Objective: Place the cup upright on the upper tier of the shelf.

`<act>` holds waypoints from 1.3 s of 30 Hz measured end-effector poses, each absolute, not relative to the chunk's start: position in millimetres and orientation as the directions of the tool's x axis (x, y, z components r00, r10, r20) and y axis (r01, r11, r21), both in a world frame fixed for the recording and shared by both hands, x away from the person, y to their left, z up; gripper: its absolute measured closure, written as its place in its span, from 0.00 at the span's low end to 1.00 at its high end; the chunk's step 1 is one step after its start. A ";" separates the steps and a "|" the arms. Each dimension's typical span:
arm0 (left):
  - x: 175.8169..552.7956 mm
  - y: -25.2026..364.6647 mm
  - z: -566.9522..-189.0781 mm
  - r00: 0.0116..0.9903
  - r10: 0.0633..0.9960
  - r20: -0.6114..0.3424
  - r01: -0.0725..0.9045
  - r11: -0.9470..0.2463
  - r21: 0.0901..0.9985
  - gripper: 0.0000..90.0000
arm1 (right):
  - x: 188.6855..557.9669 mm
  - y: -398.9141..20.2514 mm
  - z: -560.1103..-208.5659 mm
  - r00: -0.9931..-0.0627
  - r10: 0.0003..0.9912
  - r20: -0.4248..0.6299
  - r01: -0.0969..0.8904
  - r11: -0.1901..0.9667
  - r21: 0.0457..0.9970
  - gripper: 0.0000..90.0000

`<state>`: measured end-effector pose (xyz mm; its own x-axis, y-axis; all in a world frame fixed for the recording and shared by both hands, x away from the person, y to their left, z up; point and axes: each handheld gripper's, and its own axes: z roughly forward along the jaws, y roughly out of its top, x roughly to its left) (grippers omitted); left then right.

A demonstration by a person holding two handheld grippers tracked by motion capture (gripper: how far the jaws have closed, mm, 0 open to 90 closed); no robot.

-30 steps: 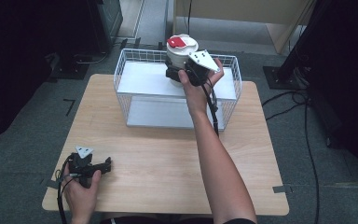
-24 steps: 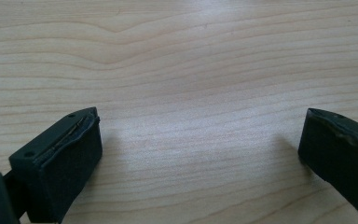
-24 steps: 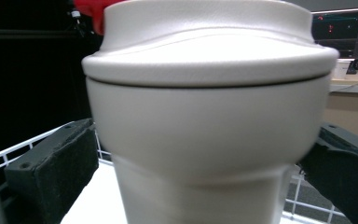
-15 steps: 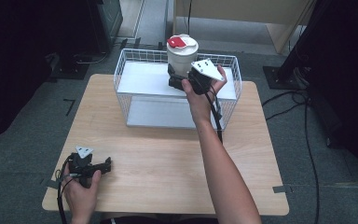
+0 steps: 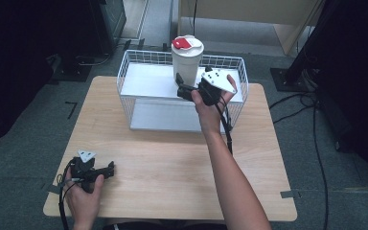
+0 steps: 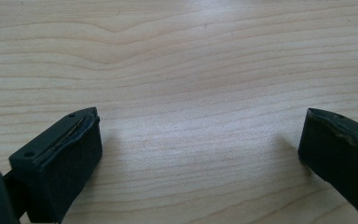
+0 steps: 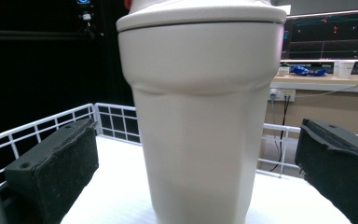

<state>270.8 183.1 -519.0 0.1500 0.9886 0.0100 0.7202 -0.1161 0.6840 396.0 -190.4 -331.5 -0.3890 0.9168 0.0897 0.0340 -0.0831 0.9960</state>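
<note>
We find the white cup standing upright inside the wire basket, toward the basket's far edge and right of its middle; the basket itself sits at the far edge of the table. The right gripper is held level at the cup's near side with its jaws spread wide; in the right gripper view the cup stands between them with clear gaps on both sides, so nothing is clamped yet. The left gripper rests near the table's near left corner, jaws likewise apart over bare wood.

We judge the cup to be a light, stiff plastic tumbler with a smooth, somewhat slippery wall. It tapers downward and flares to a wider band under the lid, so a hold on the straight wall just below that flare should keep it from sliding down through the pads. A tall, narrow thing like this would likely tip if nudged low on one side, and too hard a squeeze might flex the wall.

Whether the cup holds anything we cannot tell; the lid hides the inside. Its foot is cut off at the bottom of the right gripper view, and the red flap on the lid is too small to make out whether it is latched
</note>
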 end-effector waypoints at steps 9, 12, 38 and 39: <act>270.8 183.2 -519.0 0.151 0.988 0.012 0.720 -0.118 0.684 0.00 | 379.9 -196.3 -340.1 -0.391 0.918 0.074 0.028 -0.068 0.997 0.00; 270.8 183.2 -519.0 0.151 0.988 0.012 0.720 -0.118 0.684 0.00 | 374.8 -199.1 -342.1 -0.393 0.916 0.075 0.026 -0.071 0.997 0.00; 270.9 183.1 -519.0 0.149 0.989 0.010 0.719 -0.116 0.685 0.00 | 333.2 -231.4 -357.4 -0.381 0.923 0.055 0.014 -0.054 0.998 0.00; 270.9 183.1 -519.0 0.150 0.989 0.010 0.719 -0.116 0.685 0.00 | 331.3 -233.3 -358.2 -0.376 0.925 0.055 0.015 -0.053 0.998 0.00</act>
<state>270.9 183.1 -519.0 0.1496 0.9887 0.0101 0.7192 -0.1158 0.6851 331.3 -233.3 -358.2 -0.3765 0.9248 0.0545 0.0149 -0.0528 0.9985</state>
